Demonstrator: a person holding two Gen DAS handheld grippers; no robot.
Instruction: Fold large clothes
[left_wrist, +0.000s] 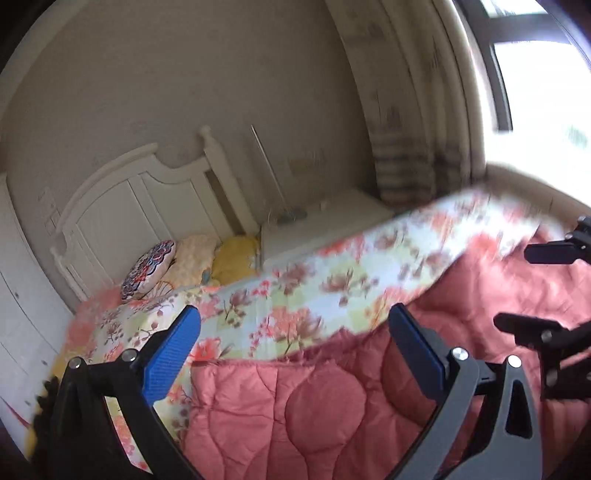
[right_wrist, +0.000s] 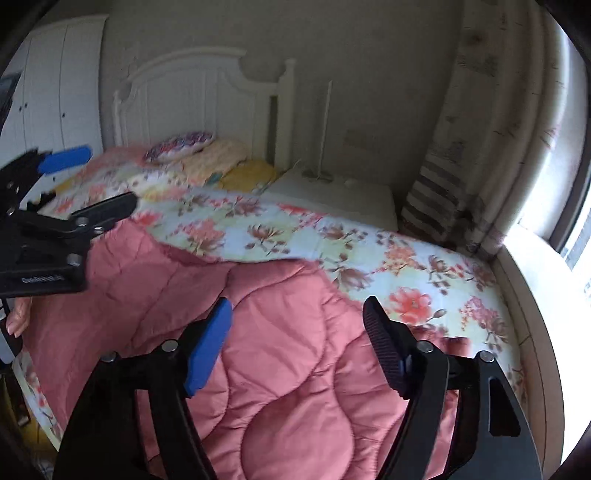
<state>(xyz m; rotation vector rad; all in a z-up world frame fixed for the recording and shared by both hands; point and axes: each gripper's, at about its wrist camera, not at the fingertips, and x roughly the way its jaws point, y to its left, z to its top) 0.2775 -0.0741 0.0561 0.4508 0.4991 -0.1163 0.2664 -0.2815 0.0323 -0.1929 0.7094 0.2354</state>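
A large quilt lies on the bed, its pink quilted side (left_wrist: 325, 402) (right_wrist: 295, 369) up in front and its floral side (left_wrist: 295, 295) (right_wrist: 295, 229) folded over behind. My left gripper (left_wrist: 295, 354) is open and empty above the pink side; it also shows at the left of the right wrist view (right_wrist: 96, 181). My right gripper (right_wrist: 299, 343) is open and empty over the pink side; it shows at the right edge of the left wrist view (left_wrist: 532, 288).
A white headboard (right_wrist: 192, 92) stands at the far end with a patterned cushion (right_wrist: 181, 146) and yellow pillows (right_wrist: 251, 173). A white nightstand (right_wrist: 332, 195) is beside the bed. Curtains (right_wrist: 476, 147) and a bright window (left_wrist: 546, 92) are to the right, a white wardrobe (right_wrist: 55, 92) left.
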